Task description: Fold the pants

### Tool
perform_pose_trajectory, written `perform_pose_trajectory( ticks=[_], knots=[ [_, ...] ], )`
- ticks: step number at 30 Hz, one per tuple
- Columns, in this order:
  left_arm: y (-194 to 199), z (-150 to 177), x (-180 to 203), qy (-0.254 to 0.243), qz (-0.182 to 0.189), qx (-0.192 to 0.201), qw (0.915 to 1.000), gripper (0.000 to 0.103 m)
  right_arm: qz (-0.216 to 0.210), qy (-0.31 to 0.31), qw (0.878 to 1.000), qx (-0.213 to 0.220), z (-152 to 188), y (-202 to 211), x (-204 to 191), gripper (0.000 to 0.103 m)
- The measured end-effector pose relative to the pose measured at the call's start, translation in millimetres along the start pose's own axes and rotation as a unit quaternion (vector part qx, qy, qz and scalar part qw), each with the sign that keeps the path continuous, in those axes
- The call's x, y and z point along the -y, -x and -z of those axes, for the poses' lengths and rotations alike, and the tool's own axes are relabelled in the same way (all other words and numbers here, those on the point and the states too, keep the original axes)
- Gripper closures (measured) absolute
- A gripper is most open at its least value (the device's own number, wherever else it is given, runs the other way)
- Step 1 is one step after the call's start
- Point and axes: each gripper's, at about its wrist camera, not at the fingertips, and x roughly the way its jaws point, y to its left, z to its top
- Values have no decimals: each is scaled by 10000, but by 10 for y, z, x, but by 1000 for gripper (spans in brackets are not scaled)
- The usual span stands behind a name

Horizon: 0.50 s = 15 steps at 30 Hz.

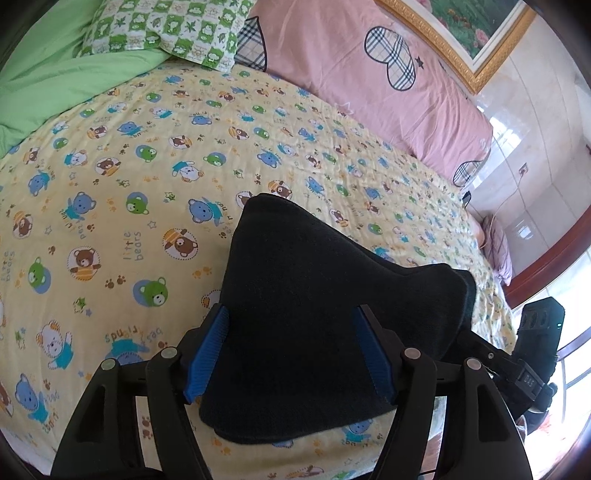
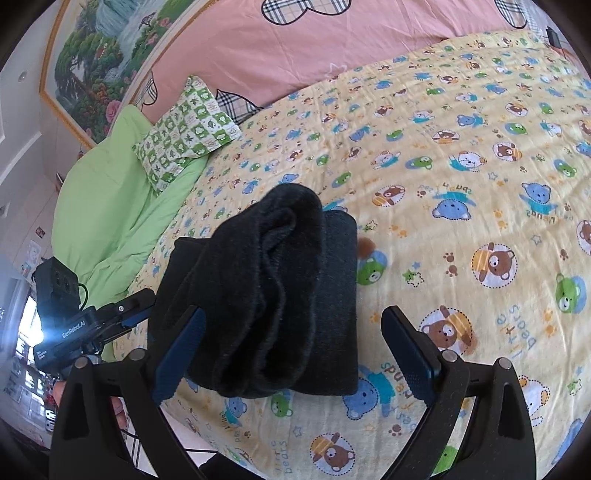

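The black pants (image 1: 306,314) lie folded into a compact bundle on the yellow bear-print bed sheet (image 1: 129,192). My left gripper (image 1: 291,354) is open, its blue pads either side of the bundle's near end without pinching it. In the right wrist view the pants (image 2: 269,291) show stacked layers and a rolled top edge. My right gripper (image 2: 295,350) is open wide, with the left pad at the bundle's edge and the right pad over bare sheet (image 2: 461,221). The left gripper's body (image 2: 85,325) shows at the far left of that view.
A green checked pillow (image 1: 166,26) and a green quilt (image 1: 55,85) lie at the far left of the bed. A pink quilt with plaid hearts (image 1: 369,81) runs along the wall. A framed painting (image 2: 99,62) hangs above. The bed's near edge is just below the pants.
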Motion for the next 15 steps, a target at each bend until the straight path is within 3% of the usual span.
perform_pose_trajectory(
  ticks=[8,12,15],
  knots=[
    [-269,-74,-36,-113,-150,-218,9996,29,-17,24,9999,-115,12,-120,5,7],
    [-406,-99,-134,32,-38,-395,9992,27,-55,16,9999,-133,8,-174,25,7],
    [-515,-99,-223,193,139,-522,9984,37,-122,30,9998,-138,2,-202,43,7]
  ],
)
